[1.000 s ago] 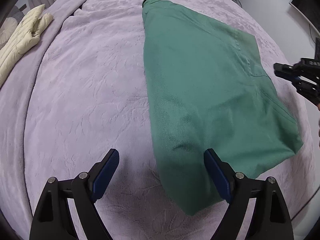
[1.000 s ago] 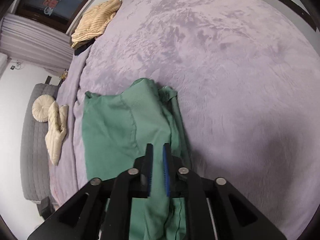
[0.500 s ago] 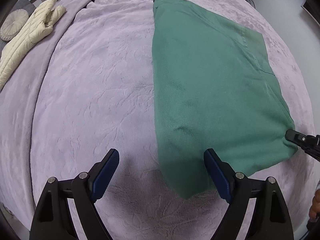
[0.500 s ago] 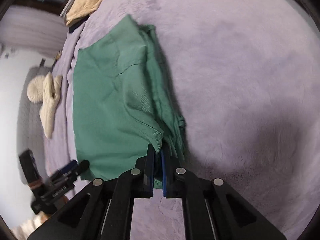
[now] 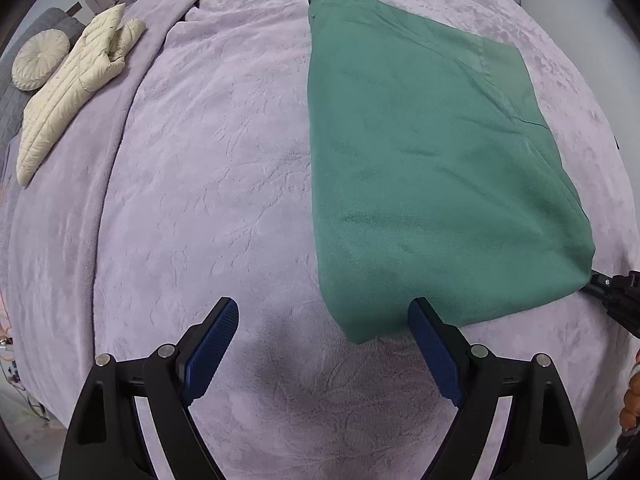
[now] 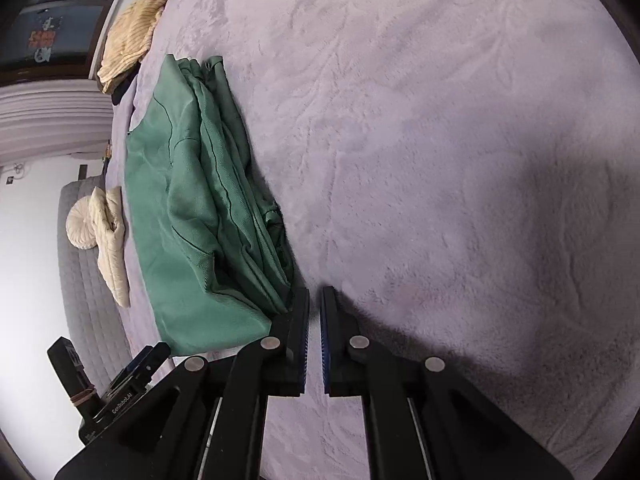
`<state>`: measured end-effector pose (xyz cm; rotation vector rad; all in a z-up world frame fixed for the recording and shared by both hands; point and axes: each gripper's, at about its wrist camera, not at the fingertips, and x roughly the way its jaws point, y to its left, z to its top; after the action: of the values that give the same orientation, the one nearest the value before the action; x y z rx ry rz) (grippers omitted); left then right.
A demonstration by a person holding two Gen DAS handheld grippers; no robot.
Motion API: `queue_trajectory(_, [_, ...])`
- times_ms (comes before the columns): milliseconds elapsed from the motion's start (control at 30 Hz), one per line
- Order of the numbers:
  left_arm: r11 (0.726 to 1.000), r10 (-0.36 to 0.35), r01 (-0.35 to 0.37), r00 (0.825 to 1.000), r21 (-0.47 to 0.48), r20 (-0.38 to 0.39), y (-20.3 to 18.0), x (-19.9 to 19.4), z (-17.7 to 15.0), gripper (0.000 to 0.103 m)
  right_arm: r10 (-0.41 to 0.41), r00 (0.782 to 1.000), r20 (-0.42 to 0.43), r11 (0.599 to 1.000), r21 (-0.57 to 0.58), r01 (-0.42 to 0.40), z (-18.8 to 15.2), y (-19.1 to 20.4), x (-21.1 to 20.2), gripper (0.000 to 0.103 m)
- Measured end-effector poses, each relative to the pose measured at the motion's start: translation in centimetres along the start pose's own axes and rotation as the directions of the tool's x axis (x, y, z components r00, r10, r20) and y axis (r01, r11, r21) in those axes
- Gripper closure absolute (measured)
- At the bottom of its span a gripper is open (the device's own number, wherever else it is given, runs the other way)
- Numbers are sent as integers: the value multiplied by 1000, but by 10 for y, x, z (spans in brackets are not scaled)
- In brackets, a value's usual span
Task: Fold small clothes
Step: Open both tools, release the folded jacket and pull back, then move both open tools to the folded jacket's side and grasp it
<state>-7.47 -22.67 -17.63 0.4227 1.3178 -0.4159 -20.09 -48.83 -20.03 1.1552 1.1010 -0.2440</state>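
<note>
Folded green garment (image 5: 432, 168) flat on lilac blanket (image 5: 208, 184), both grippers free of it.
Left gripper (image 5: 324, 312) spread wide, holding nothing, hovering at garment's near corner, right pad just beside the hem. Right gripper (image 6: 314, 300) nearly closed, narrow gap, nothing between pads, just beside garment's layered edge (image 6: 256, 216). Cream quilted jacket (image 5: 76, 84) and round cushion (image 5: 40, 58) well apart from garment, at blanket's far-left edge.
</note>
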Motion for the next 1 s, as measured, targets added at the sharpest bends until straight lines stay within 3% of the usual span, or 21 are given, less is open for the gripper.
queue_trajectory(233, [1000,0,0,1000,1,13,-1,-12,16,15,1,1000,12,1000,-16,-1,2,17,-17,93])
queue_trajectory(267, [1000,-2,2,1000,-1,11,-2,-13,17,15,1,1000,14,1000,-24,-1,3,20,-18,89])
queue_trajectory(300, [1000,-3,3,1000,-1,9,-3,-12,18,15,-1,1000,17,999,-32,1,5,24,-19,84])
queue_trajectory(367, [1000,-5,5,1000,0,8,-4,-11,20,15,-6,1000,26,999,-46,7,8,31,-19,48])
queue_trajectory(433, [1000,-4,4,1000,5,3,-5,-10,22,15,-5,999,37,998,-67,8,12,39,-20,39])
queue_trajectory(600, [1000,-2,2,1000,11,-1,-4,-8,28,15,-5,1000,28,995,-98,8,21,51,-13,38])
queue_trajectory(767, [1000,18,-18,1000,6,-14,-3,-5,31,15,-10,1000,27,990,-137,14,26,60,-10,24])
queue_trajectory(933, [998,1,1,1000,-56,27,9,-7,35,15,-3,999,34,987,-163,8,34,65,-10,21])
queue_trajectory(967, [997,-11,13,999,-71,37,13,-8,38,0,-1,999,34,986,-169,7,36,66,-9,19])
queue_trajectory(1000, [996,-17,21,999,-83,45,15,-9,40,0,1,999,33,985,-174,5,38,67,-8,19])
